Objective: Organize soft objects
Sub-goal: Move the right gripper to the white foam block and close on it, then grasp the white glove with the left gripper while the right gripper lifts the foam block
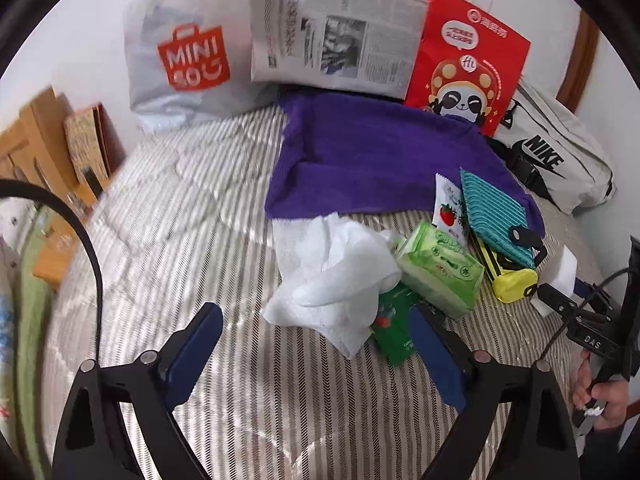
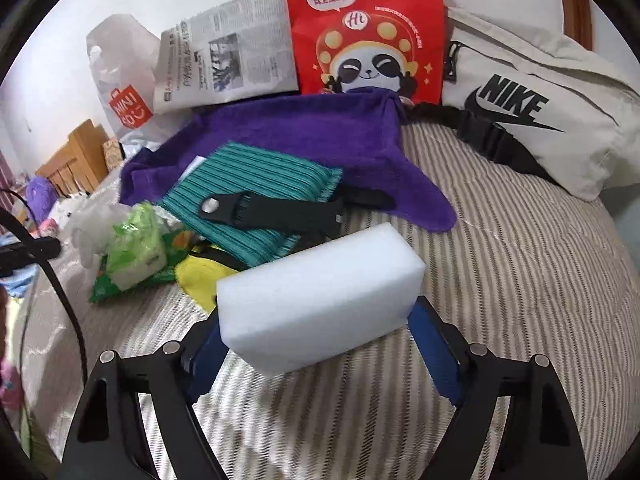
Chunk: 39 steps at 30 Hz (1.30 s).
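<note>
Gripping a white sponge block [image 2: 320,300], the right tongs [image 2: 316,344] are clamping it. Left tongs [image 1: 316,340] are gaping wide behind the white cloth [image 1: 336,280]. Bags' contents, like the red bag [image 2: 360,28], aren't really visible.

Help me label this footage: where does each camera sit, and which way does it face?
Left wrist: on the open left gripper, facing the white cloth; the right gripper and hand show.
Right wrist: on the right gripper clamping the white sponge, facing the teal pouch.
Shared: purple towel, red bag, green tissue pack.
</note>
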Available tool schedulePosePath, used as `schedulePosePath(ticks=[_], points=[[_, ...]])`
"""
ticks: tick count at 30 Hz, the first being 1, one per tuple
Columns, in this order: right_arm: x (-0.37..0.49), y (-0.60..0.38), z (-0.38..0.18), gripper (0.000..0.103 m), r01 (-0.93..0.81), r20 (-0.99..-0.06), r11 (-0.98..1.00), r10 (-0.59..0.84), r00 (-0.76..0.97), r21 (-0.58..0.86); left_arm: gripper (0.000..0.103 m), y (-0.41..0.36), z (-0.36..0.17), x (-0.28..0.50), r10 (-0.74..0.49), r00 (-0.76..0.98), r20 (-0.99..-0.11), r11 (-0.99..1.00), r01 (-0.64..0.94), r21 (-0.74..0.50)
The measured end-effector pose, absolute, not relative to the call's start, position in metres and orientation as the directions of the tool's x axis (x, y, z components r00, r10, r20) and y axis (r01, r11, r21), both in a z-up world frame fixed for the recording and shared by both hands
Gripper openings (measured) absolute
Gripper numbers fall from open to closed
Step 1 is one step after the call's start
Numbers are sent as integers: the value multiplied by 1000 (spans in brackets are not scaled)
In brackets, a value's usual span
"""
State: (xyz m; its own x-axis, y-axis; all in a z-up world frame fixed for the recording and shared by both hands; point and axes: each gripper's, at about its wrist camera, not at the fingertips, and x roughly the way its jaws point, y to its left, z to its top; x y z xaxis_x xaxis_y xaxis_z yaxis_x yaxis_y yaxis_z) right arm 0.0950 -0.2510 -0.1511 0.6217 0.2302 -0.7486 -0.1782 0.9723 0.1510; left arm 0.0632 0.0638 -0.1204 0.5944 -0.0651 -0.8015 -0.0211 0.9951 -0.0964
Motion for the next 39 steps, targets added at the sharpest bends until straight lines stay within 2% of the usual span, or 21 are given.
schedulePosePath(ticks=[6, 10, 11, 13, 18, 28, 35, 39], points=[[95, -246, -147, 84, -175, -764, 979, 193, 616, 105, 92, 60, -135, 84, -114, 607, -787, 990, 4, -140], [93, -245, -149, 84, -178, -773, 978, 197, 603, 110, 90, 50, -143, 103, -107, 608, -786, 994, 36, -108], [93, -244, -149, 84, -181, -776, 977, 202, 597, 115, 83, 47, -147, 109, -94, 600, -795, 995, 43, -85], [92, -244, -148, 84, -189, -775, 973, 223, 591, 136, 43, 43, -154, 117, -78, 584, -808, 997, 58, -54], [89, -240, -133, 85, -211, -743, 963, 262, 616, 165, 33, 38, -166, 127, -120, 555, -823, 992, 108, -72], [94, -241, -114, 84, -200, -727, 960, 280, 627, 196, 32, 58, -129, 112, -211, 580, -787, 977, 122, -172], [93, -235, -110, 85, -215, -723, 955, 294, 625, 202, 39, 72, -118, 98, -218, 573, -790, 976, 118, -184], [92, -230, -113, 85, -224, -733, 954, 295, 613, 196, 39, 82, -122, 92, -189, 574, -797, 982, 94, -165]])
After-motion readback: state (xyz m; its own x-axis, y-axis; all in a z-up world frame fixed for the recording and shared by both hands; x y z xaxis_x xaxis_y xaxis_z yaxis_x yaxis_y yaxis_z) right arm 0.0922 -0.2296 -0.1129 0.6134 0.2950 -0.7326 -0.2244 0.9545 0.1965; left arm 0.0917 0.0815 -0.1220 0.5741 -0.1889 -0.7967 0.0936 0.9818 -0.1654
